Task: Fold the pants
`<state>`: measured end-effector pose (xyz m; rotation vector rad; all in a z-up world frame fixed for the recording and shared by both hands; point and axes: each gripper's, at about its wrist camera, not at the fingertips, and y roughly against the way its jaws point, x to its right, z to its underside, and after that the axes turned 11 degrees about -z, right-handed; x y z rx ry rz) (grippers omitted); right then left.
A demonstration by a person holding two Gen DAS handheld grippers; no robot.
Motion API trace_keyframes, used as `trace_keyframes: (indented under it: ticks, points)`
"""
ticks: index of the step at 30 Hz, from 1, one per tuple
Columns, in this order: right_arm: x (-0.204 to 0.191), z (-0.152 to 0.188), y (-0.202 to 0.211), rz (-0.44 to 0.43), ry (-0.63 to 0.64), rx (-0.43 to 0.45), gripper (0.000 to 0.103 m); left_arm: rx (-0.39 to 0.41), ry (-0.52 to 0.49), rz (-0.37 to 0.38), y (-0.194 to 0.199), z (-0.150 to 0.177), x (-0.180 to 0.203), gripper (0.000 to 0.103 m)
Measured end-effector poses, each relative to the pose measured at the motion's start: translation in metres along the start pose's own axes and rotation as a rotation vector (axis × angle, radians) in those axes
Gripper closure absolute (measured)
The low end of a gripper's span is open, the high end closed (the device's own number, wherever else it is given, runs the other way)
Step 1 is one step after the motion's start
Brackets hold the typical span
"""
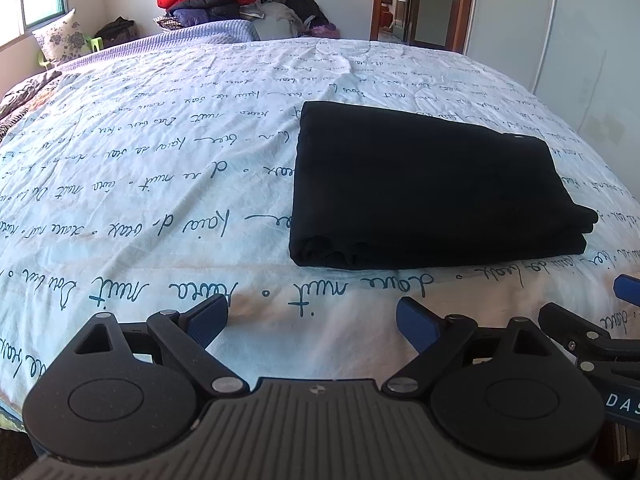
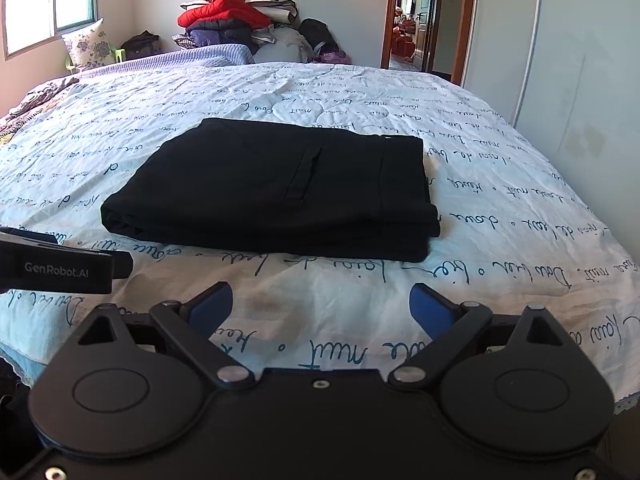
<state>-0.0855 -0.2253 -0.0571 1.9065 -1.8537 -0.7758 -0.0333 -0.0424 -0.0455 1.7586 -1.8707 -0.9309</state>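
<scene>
The black pants lie folded in a flat stacked rectangle on the white bedspread with blue script. In the right wrist view the pants show a back pocket on top. My left gripper is open and empty, near the bed's front edge, short of the pants and to their left. My right gripper is open and empty, just in front of the pants. The right gripper's fingers show at the right edge of the left wrist view. The left gripper's body shows at the left of the right wrist view.
A pile of clothes with a red jacket stands behind the bed's far end. A flowered pillow leans under the window at the left. A white wardrobe stands along the bed's right side, with an open doorway beyond it.
</scene>
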Motion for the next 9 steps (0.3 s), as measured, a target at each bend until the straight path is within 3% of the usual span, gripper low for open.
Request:
trace_keyframes:
  ticks: [9]
  points:
    - [-0.004,-0.004,0.000,0.005,0.030,0.018,0.007,0.099,0.025,-0.047,0.010,-0.005,-0.013,0.009]
